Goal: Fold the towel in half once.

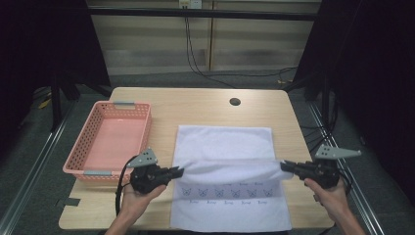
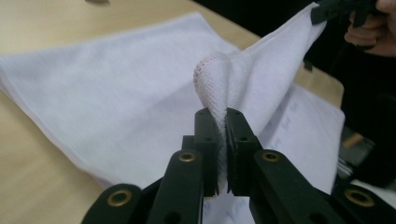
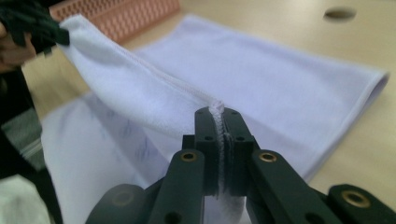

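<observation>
A pink basket (image 1: 113,139) sits at the left of the tabletop (image 1: 205,100). Beside it, the left claw (image 1: 177,172) is clamped on 1 corner of the white towel (image 1: 224,142); the right claw (image 1: 287,168) pinches the other. The held edge hangs lifted across the towel's middle, the rest lying flat. The first fold looks about half done: the edge is not yet laid down, and the basket is empty.

The high view looks forward and down over the whole tabletop (image 1: 195,100) from the person's side. Each gripper view sits close behind its own fingers, looking along them level across the white towel (image 1: 225,142), one from either end. All three share that towel; both gripper views catch the opposite hand.
</observation>
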### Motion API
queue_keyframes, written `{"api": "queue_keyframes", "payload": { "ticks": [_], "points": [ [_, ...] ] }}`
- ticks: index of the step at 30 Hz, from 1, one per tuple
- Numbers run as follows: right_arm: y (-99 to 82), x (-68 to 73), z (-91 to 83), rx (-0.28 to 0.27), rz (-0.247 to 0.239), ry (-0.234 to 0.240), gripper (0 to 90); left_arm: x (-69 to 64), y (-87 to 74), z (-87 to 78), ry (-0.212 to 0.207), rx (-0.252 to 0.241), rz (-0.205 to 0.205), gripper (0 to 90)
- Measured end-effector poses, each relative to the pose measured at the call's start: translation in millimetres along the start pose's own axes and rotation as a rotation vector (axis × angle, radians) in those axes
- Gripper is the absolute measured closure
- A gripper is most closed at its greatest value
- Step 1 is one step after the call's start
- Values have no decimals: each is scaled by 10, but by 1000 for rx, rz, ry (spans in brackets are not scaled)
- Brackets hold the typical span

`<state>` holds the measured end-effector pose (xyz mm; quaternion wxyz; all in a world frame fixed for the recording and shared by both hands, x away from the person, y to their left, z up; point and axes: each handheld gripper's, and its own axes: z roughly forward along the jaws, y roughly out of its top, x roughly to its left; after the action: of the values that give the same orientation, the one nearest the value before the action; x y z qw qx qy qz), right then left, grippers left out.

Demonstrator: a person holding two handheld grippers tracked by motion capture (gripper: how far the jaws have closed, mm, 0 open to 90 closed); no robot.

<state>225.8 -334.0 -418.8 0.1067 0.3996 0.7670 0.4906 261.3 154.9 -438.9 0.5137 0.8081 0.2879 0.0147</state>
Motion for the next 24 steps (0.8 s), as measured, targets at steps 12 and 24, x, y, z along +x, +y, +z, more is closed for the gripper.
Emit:
{"api": "queue_keyframes", "payload": {
  "ticks": [12, 24],
  "points": [
    [-628, 286, -32, 137, -1, 16, 830, -85, -424, 50, -90, 219, -25, 803],
    [-701, 571, -191, 179, -32, 46, 693, -244, -420, -197, -163, 199, 1, 747]
  ]
}}
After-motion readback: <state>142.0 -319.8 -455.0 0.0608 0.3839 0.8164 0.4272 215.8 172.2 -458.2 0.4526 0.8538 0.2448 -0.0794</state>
